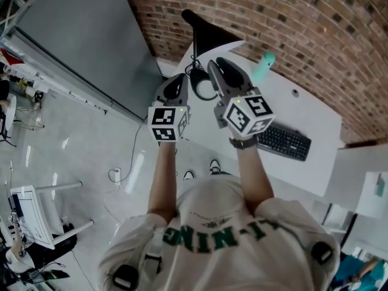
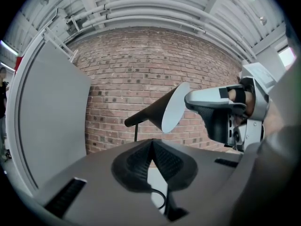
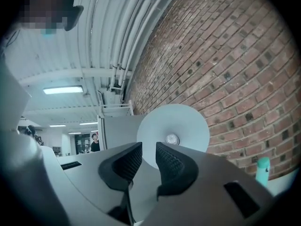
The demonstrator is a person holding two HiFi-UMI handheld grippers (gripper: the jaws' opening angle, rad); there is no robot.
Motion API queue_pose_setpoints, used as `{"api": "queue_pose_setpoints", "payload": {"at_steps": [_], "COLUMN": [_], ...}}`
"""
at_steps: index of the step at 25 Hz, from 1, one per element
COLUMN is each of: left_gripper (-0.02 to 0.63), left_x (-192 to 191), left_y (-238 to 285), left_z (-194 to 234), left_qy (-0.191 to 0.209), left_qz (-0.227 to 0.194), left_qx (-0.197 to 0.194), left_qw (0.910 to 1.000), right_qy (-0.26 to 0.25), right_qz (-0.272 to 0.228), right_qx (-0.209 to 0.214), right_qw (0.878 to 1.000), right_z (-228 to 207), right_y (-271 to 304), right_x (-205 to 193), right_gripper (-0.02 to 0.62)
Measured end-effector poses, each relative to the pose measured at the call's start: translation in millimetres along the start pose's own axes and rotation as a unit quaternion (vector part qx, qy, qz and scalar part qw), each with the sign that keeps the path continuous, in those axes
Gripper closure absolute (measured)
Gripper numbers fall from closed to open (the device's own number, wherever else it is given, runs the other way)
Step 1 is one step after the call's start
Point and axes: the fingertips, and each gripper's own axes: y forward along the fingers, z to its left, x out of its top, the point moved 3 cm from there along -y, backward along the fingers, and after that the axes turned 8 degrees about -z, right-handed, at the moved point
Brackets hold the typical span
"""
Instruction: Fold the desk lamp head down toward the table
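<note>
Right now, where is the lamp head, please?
In the head view, the lamp head is top centre, before the brick wall, just beyond the right gripper.

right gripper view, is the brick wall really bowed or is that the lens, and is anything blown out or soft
Right gripper view: the lens bows the brick wall, dark corners, the ceiling light glares; left gripper view: same bulge, the left claw is soft, the lamp head sharp; head view: evenly lit, mildly bent at the edges.

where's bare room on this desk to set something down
Bare white desk between the teal bottle and the black keyboard, and past the keyboard's near side. Crowded by the black cone desk lamp and coiled black cable.
</note>
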Motion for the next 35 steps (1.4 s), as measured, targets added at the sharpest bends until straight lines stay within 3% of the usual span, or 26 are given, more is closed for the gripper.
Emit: {"api": "queue_pose_setpoints", "payload": {"at_steps": [7,15,35], "left_gripper": [0.606,0.606,0.606], "left_x": [2.3,7.5,9.8], "left_y": [-9.3,-12.7,-13.5], "left_z": [6.7,13.8,7.9], "left_qy": [-0.008,-0.003,0.000], "left_qz": [-0.004,-0.010,-0.017], "left_qx": [-0.001,0.001,-0.013], "left_qw": [1.0000,0.9999,0.9998], "right_qy": [0.016,0.035,0.069], "right_qz": [-0.002,-0.005,0.008], "right_qx": [0.007,-0.005,-0.056], "right_qw": [1.000,0.999,0.996], "right_z": [13.4,14.5,13.8], "right_y": [19.8,34.7,29.0], "right_x": [15.5,27.4,15.3], "right_gripper": [0.483,0.480,0.534]}}
